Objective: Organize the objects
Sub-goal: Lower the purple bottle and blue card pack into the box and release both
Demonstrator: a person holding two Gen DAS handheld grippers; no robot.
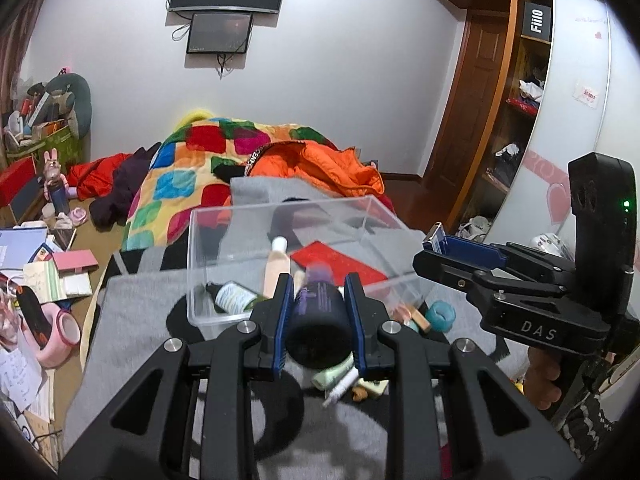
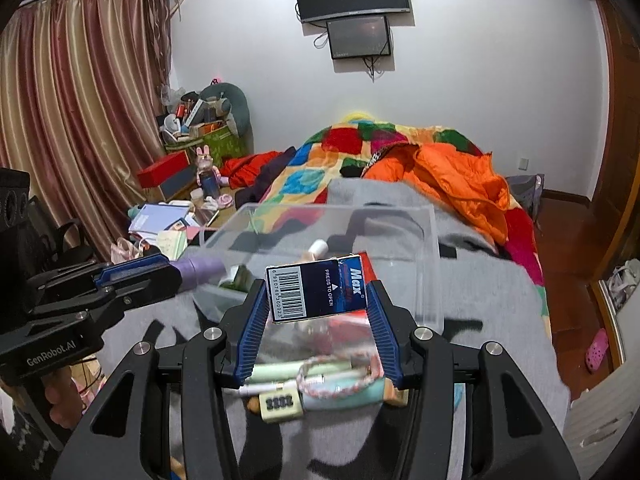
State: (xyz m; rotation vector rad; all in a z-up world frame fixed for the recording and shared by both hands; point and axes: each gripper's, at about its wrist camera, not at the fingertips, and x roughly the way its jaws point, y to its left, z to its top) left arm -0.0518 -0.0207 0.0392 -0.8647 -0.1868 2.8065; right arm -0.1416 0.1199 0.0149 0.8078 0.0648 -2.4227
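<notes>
1. Left wrist view: the left claw (image 1: 320,320) is grasping a purple bottle (image 1: 318,312) near the clear bin (image 1: 240,236) on the bed, where a few bottles are already lying; small items (image 1: 352,380) are waiting on the grey blanket (image 1: 140,312).
2. Right wrist view: the right claw (image 2: 316,312) is clenching a blue Max box (image 2: 316,290), showing its barcode and a combination lock (image 2: 280,402) below.
</notes>
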